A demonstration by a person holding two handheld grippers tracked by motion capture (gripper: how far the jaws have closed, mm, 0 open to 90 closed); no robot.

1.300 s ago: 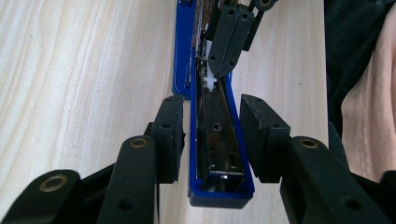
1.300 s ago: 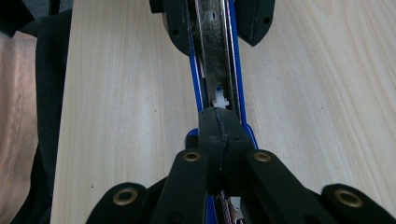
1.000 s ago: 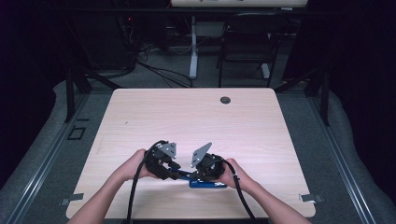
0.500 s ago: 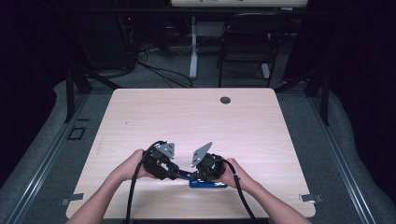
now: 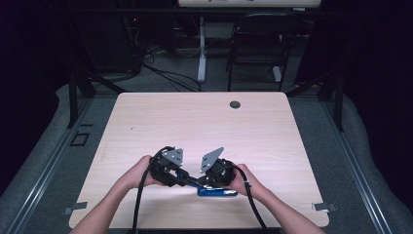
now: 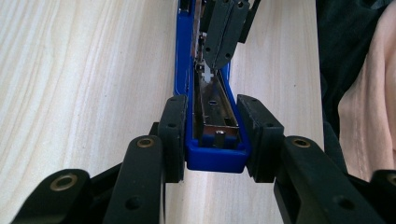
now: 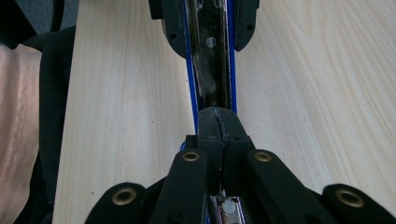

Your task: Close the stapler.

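— While the table (image 5: 146,122) bears it near the front edge, how should the blue stapler (image 5: 216,192) be handled?

— Steady. The left gripper (image 6: 212,133), whose jaws have just been closing, clamps its blue end; the right gripper (image 7: 219,123), jaws pressed together, works inside the channel.

— And closer?

— The left gripper view reveals the metal staple track (image 6: 215,105).

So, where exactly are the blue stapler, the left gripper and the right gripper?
blue stapler (image 6: 215,158): left gripper view, blue end wall.
left gripper (image 6: 215,128): left gripper view, between its fingertips.
right gripper (image 7: 218,122): right gripper view, closed fingertips.
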